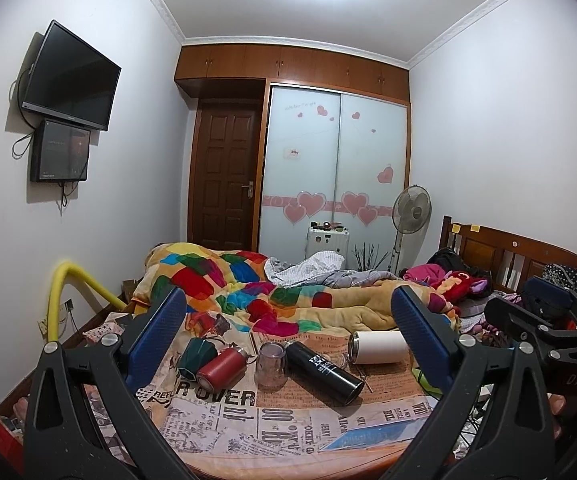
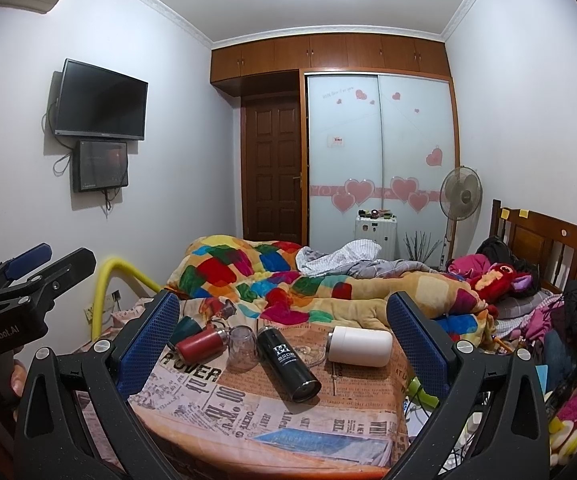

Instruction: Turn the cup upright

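Observation:
On a table covered with a newspaper-print cloth (image 1: pixel 248 420) (image 2: pixel 272 412) lie several cups: a dark green cup (image 1: pixel 196 354) (image 2: pixel 184 330) on its side, a red flask (image 1: pixel 220 370) (image 2: pixel 198 344) on its side, a clear glass (image 1: pixel 270 364) (image 2: pixel 243 346) standing upside down, a black flask (image 1: pixel 324 372) (image 2: pixel 288 364) on its side and a white cup (image 1: pixel 380 346) (image 2: pixel 362 346) on its side. A second clear glass (image 2: pixel 308 354) lies behind the black flask. My left gripper (image 1: pixel 288 340) is open and empty, held back from the cups. My right gripper (image 2: pixel 284 336) is open and empty too.
A bed with a colourful blanket (image 1: pixel 272 292) and piled clothes (image 2: pixel 508 280) stands behind the table. A yellow padded rail (image 1: pixel 72 284) rises at the left. A thin metal stick (image 2: pixel 334 378) lies near the white cup. A blue booklet (image 2: pixel 320 440) lies at the table's front.

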Demonstrator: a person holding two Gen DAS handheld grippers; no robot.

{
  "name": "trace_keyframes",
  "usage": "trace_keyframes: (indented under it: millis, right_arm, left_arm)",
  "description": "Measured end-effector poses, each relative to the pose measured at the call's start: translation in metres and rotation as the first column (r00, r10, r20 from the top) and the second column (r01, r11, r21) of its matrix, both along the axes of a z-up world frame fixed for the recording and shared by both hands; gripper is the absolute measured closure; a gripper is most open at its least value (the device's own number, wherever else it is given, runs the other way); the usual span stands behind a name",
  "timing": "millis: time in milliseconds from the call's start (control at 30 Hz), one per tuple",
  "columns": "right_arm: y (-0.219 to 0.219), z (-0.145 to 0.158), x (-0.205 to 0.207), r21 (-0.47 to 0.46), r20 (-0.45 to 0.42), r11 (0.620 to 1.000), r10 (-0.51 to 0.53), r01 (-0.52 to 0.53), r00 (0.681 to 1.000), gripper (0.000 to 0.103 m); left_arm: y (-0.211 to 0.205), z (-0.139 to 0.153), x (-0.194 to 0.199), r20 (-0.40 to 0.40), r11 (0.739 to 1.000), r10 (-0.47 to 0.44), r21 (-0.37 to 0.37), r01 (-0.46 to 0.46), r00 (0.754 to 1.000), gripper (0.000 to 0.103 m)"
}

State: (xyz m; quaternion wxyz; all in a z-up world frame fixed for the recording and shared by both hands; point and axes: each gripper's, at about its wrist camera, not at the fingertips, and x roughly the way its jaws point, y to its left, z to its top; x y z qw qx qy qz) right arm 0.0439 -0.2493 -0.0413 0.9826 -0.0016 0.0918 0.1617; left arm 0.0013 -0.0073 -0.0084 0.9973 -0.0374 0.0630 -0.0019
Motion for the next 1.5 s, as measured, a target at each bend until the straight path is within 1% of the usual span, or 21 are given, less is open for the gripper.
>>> trace_keyframes:
  millis: [100, 267, 400, 533, 600, 667, 800, 900, 967, 1000, 1100, 1200, 1233, 1300, 1367, 1400, 1467, 1500]
  right_arm:
    - [0.001, -0.005, 0.007, -0.004, -0.015, 1.0, -0.002, 0.002, 1.0, 0.0]
    - [0.001, -0.013, 0.023, -0.014, -0.052, 1.0, -0.006, 0.006, 0.999, 0.0]
    - [0.001, -0.025, 0.046, -0.039, -0.099, 0.999, -0.012, 0.008, 0.995, 0.0]
    - [0.006, -0.044, 0.081, -0.073, -0.168, 0.997, 0.007, -0.02, 0.986, 0.0]
    - [0.012, -0.059, 0.11, -0.109, -0.232, 0.993, 0.013, -0.04, 0.973, 0.0]
    - [0.019, -0.07, 0.13, -0.134, -0.281, 0.989, 0.023, -0.063, 0.959, 0.0]
    - [0.031, -0.103, 0.179, -0.184, -0.416, 0.975, 0.039, -0.126, 0.909, 0.0]
    - [0.04, -0.122, 0.206, -0.214, -0.494, 0.96, 0.051, -0.178, 0.868, 0.0]
    - [0.047, -0.135, 0.224, -0.226, -0.55, 0.95, 0.06, -0.217, 0.833, 0.001]
    - [0.05, -0.142, 0.233, -0.223, -0.582, 0.945, 0.069, -0.241, 0.81, 0.001]
    - [0.06, -0.158, 0.256, -0.223, -0.652, 0.928, 0.087, -0.3, 0.754, 0.002]
    - [0.069, -0.169, 0.275, -0.244, -0.684, 0.913, 0.077, -0.327, 0.726, 0.002]
    - [0.072, -0.173, 0.282, -0.245, -0.699, 0.909, 0.076, -0.338, 0.711, 0.002]
    - [0.077, -0.179, 0.29, -0.243, -0.721, 0.902, 0.077, -0.356, 0.688, 0.005]
    - [0.083, -0.183, 0.296, -0.24, -0.74, 0.896, 0.079, -0.373, 0.667, 0.011]
    - [0.086, -0.186, 0.298, -0.236, -0.753, 0.891, 0.085, -0.388, 0.653, 0.012]
    - [0.091, -0.192, 0.305, -0.237, -0.77, 0.882, 0.085, -0.407, 0.633, 0.019]
    - [0.094, -0.195, 0.307, -0.236, -0.782, 0.877, 0.085, -0.418, 0.618, 0.021]
  left_arm:
    - [0.0, -0.004, 0.004, -0.013, 1.0, 0.003, -0.005, -0.003, 1.0, 0.0]
    - [0.006, -0.013, 0.023, -0.052, 1.0, 0.007, -0.023, -0.008, 0.999, 0.0]
    - [0.013, -0.025, 0.048, -0.108, 0.999, 0.028, -0.03, -0.031, 0.994, 0.0]
    - [0.026, -0.045, 0.077, -0.185, 0.997, 0.05, -0.046, -0.06, 0.981, 0.0]
    - [0.032, -0.058, 0.092, -0.227, 0.996, 0.065, -0.049, -0.078, 0.972, 0.0]
    - [0.038, -0.071, 0.105, -0.267, 0.994, 0.079, -0.05, -0.096, 0.96, 0.0]
    - [0.05, -0.097, 0.13, -0.336, 0.991, 0.107, -0.042, -0.129, 0.936, 0.0]
    - [0.059, -0.118, 0.148, -0.386, 0.988, 0.114, -0.052, -0.145, 0.916, 0.0]
    - [0.065, -0.128, 0.157, -0.409, 0.987, 0.107, -0.065, -0.146, 0.906, 0.0]
    - [0.067, -0.133, 0.161, -0.421, 0.987, 0.103, -0.07, -0.145, 0.901, 0.0]
    - [0.067, -0.146, 0.169, -0.448, 0.988, 0.096, -0.067, -0.141, 0.889, 0.0]
    - [0.065, -0.157, 0.177, -0.47, 0.989, 0.101, -0.049, -0.14, 0.877, 0.0]
    - [0.064, -0.16, 0.18, -0.477, 0.989, 0.101, -0.046, -0.14, 0.873, 0.0]
    - [0.064, -0.167, 0.186, -0.494, 0.989, 0.096, -0.05, -0.139, 0.864, 0.0]
    - [0.064, -0.173, 0.19, -0.509, 0.989, 0.089, -0.06, -0.139, 0.856, 0.0]
    - [0.065, -0.175, 0.191, -0.515, 0.988, 0.087, -0.063, -0.138, 0.853, 0.0]
    - [0.065, -0.18, 0.194, -0.524, 0.988, 0.083, -0.067, -0.138, 0.848, 0.0]
    - [0.065, -0.181, 0.195, -0.526, 0.988, 0.082, -0.068, -0.138, 0.846, 0.0]
